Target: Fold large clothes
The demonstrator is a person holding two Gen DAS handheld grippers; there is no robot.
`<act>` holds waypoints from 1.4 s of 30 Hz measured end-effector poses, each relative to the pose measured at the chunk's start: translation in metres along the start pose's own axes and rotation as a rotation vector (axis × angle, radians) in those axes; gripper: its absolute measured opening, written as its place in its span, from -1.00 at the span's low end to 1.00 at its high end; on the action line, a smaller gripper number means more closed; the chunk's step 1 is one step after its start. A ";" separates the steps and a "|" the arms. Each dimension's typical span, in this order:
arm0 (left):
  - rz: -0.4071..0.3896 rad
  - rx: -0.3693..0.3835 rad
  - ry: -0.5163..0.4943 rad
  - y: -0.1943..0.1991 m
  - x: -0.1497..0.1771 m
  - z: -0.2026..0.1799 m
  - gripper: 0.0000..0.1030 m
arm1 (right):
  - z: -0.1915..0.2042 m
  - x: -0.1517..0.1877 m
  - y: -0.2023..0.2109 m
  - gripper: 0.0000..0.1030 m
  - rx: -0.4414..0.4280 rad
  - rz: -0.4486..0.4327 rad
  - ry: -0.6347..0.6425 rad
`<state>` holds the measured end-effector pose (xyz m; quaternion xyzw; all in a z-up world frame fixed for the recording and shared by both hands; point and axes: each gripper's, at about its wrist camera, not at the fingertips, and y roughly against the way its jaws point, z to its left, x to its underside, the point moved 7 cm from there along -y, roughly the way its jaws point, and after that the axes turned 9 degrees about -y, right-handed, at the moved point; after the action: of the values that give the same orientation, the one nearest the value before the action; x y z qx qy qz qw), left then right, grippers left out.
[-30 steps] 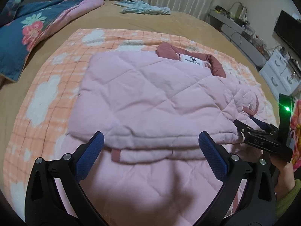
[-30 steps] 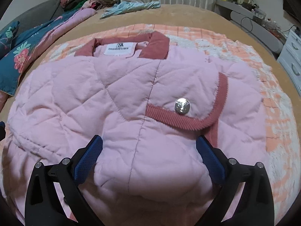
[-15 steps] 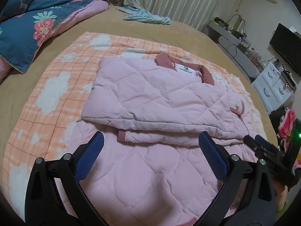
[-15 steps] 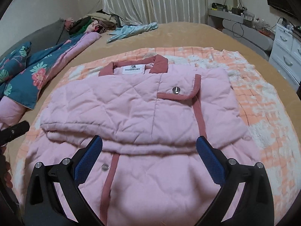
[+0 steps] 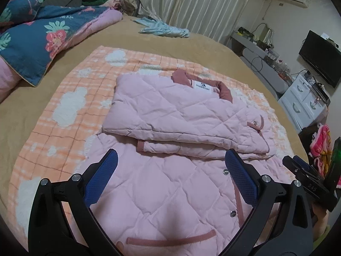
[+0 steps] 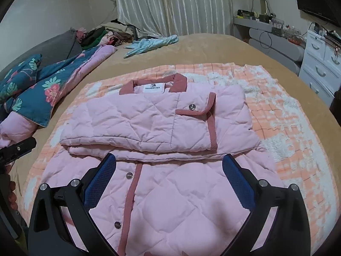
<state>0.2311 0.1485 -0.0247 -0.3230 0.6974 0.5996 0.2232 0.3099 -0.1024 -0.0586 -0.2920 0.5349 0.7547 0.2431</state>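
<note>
A pink quilted jacket (image 5: 183, 115) with dark pink trim lies on an orange checked blanket (image 5: 70, 106) on the bed. Its sleeves are folded across the chest; the lower half lies flat toward me. It also shows in the right wrist view (image 6: 149, 119). My left gripper (image 5: 170, 170) is open and empty above the jacket's lower half. My right gripper (image 6: 168, 175) is open and empty above the same part; its body shows at the right edge of the left wrist view (image 5: 309, 181).
A blue floral quilt (image 5: 38, 38) lies at the far left of the bed. A light blue garment (image 5: 164, 28) lies at the far end. White drawers (image 6: 319, 68) and a TV (image 5: 319, 57) stand to the right of the bed.
Both grippers have pulled back and up from the jacket, so much more of the jacket and bed shows. The jacket's folded sleeves lie where they were.
</note>
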 end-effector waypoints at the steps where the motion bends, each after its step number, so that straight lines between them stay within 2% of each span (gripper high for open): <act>1: -0.004 -0.001 -0.001 0.003 0.001 0.000 0.84 | 0.000 0.000 0.005 0.92 0.001 -0.007 0.005; 13: -0.042 -0.004 -0.003 0.041 0.012 0.000 0.84 | -0.003 0.009 0.054 0.92 -0.028 -0.077 0.015; 26: -0.062 -0.003 -0.039 0.067 0.036 -0.012 0.84 | -0.007 0.023 0.092 0.92 -0.024 -0.107 0.054; 42: -0.022 -0.035 -0.067 0.078 0.082 -0.011 0.84 | -0.028 0.065 0.111 0.92 0.010 -0.060 0.107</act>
<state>0.1195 0.1288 -0.0263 -0.3143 0.6751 0.6199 0.2475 0.1931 -0.1599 -0.0374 -0.3468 0.5417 0.7277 0.2382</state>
